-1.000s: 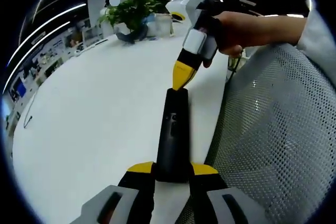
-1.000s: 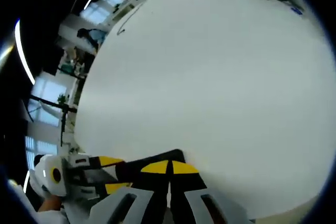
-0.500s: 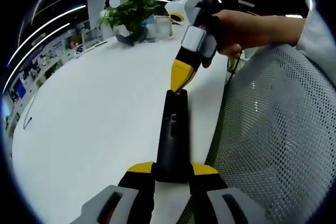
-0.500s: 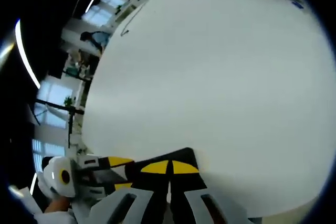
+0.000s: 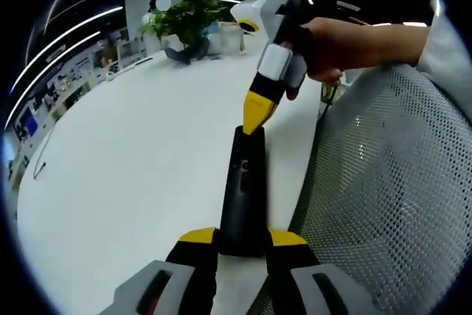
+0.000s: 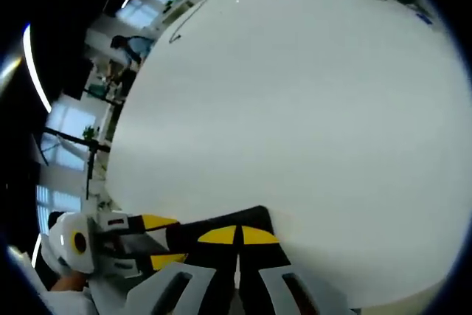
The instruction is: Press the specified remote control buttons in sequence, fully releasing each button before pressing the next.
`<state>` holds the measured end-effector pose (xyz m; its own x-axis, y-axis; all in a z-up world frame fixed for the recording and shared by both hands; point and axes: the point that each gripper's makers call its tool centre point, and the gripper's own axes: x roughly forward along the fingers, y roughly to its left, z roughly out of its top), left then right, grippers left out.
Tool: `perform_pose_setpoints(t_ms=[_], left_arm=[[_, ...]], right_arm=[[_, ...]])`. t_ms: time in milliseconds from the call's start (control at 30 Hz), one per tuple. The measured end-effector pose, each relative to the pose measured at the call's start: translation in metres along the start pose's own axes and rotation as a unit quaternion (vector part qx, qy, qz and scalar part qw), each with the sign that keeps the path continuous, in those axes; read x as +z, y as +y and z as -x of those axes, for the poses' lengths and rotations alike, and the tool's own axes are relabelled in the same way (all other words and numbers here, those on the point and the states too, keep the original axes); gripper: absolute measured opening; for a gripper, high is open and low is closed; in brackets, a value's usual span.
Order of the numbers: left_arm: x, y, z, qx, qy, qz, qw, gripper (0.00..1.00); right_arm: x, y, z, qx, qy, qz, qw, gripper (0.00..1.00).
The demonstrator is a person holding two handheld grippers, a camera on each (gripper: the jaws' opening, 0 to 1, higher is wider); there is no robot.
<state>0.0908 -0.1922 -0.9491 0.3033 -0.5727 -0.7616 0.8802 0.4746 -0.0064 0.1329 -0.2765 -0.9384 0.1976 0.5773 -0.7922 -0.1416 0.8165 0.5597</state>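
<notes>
Your left gripper (image 5: 242, 240) has its fingers pinching the near end of the black remote (image 5: 243, 189), one yellow pad on each side of it. Your right gripper (image 5: 252, 125) has its fingers pressed together into a single yellow point, and that point sits on the far end of the remote; whether it bears down on a button cannot be told.

You have the white table (image 5: 133, 153) beneath it all, with the remote lying lengthwise close to the table's edge. You see a grey mesh chair (image 5: 383, 197) just beside that edge. Your hand (image 5: 335, 43) grips the right gripper's handle. You see a potted plant (image 5: 188, 23) at the table's far end.

In the right gripper view, your closed fingers (image 6: 221, 235) rest on the remote's dark end, with the left gripper (image 6: 151, 241) clamped on it from the left.
</notes>
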Motion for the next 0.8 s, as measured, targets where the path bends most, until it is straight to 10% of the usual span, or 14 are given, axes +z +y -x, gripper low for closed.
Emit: perform_pose_setpoints(t_ms=[800], left_arm=[[-0.0002,-0.0041,0.0009,-0.008,0.01,-0.014,0.9998,0.24]], right_arm=[[0.0013,0.0019,-0.0008,0.004,0.0,0.012,0.9999,0.0]])
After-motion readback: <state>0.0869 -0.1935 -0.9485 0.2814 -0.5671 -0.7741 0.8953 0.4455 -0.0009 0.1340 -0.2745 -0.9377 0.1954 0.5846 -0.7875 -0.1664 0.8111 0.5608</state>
